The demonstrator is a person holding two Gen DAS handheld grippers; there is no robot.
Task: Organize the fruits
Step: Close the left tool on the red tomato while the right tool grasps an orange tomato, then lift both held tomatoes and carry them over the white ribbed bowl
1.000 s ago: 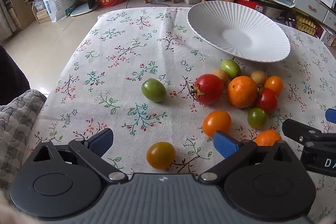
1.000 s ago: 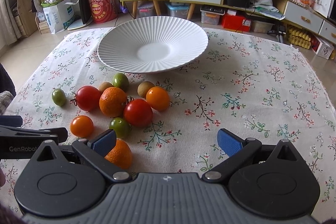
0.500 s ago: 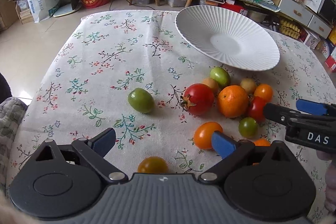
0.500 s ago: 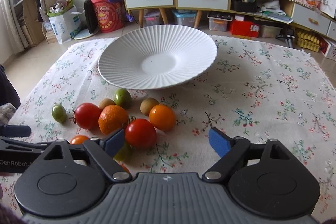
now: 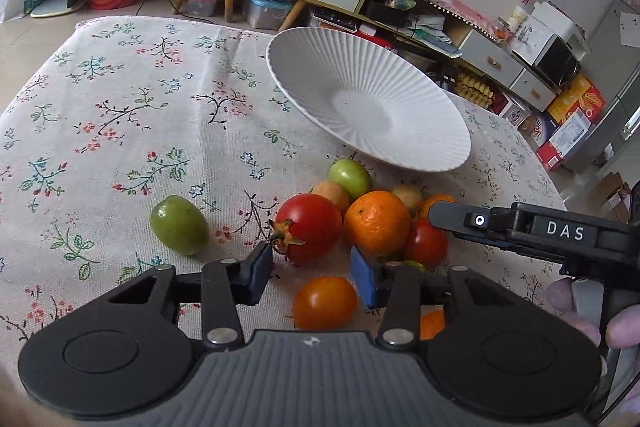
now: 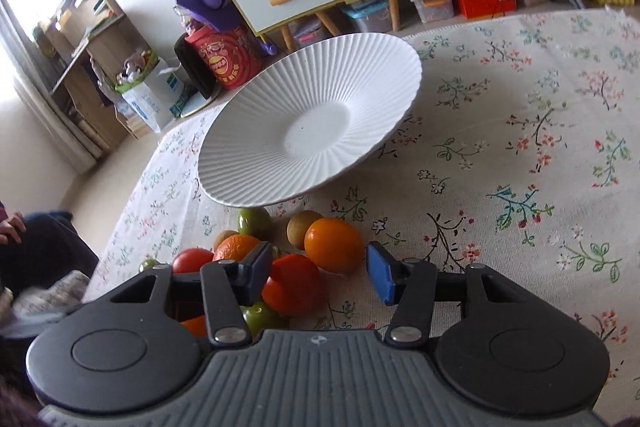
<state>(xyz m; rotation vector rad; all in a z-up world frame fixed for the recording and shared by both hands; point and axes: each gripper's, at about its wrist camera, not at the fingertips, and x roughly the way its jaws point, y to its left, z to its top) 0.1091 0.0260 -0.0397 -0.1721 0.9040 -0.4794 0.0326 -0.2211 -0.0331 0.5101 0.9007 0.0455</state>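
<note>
While both grippers hang open over the fruit pile just near-side of the plate (image 5: 304,75), mid-table, left gripper (image 5: 312,271) has jaws fairly wide w/ an orange tomato (image 5: 325,302) roughly btwn them, nothing held. Tomato looks light, smooth, soft-skinned & near round, no real long axis: pinch gently across its middle. Right gripper (image 6: 318,273) is wide too, around a red tomato (image 6: 294,285), stem not visible.

Fruit crowded tight ahead of the left gripper (image 5: 314,273), the right gripper (image 5: 520,231) barring its right. Bare tablecloth (image 5: 120,131) lay open leftward.
</note>
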